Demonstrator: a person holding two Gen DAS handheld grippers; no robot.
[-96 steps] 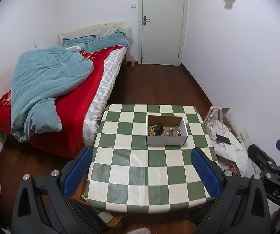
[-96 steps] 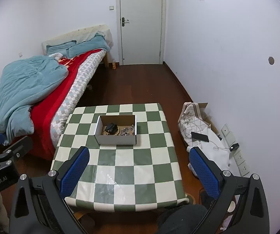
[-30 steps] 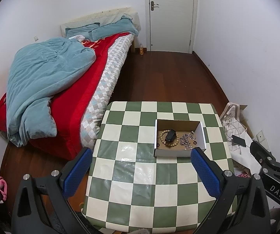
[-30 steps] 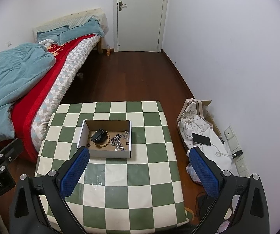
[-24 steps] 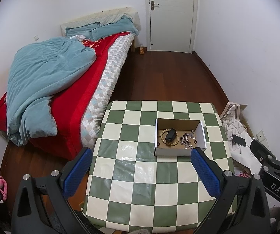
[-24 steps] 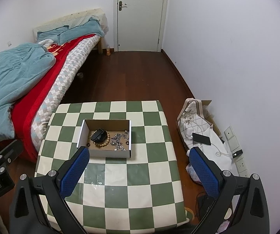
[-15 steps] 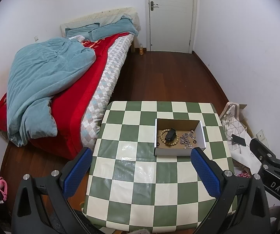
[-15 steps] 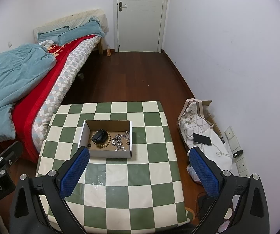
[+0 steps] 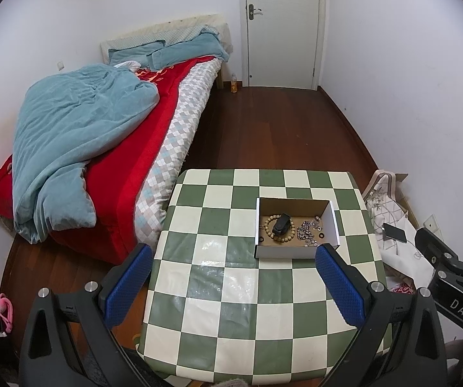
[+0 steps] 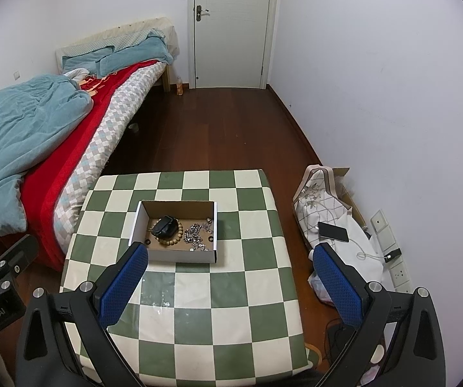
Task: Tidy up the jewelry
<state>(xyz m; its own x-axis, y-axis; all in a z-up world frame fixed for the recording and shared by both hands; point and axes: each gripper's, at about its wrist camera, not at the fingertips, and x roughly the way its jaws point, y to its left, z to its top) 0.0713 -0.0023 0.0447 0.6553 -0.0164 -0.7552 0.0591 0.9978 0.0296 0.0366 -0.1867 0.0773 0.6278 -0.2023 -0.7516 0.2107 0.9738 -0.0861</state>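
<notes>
An open white cardboard box (image 9: 287, 253) (image 10: 179, 256) stands on a green-and-white checked table (image 9: 231, 293) (image 10: 212, 296). Inside lie a wooden bead bracelet (image 9: 287, 237) (image 10: 175, 238), a small black object (image 9: 281, 224) (image 10: 163, 225) on top of it, and a heap of silver chains (image 9: 308, 232) (image 10: 196, 237). My left gripper (image 9: 233, 287) hangs open high above the table's near half, the box ahead and to the right. My right gripper (image 10: 228, 283) is open too, the box ahead by its left finger. Both hold nothing.
A bed (image 9: 108, 148) with a teal duvet and red cover runs along the table's left side. White bags with a phone (image 10: 333, 231) lie on the floor at the right wall. A closed white door (image 9: 281, 25) is at the far end, across bare wooden floor.
Over three seconds both grippers rose and tilted down, so the table and box sit lower and nearer in view. In the last second there is only slight drift.
</notes>
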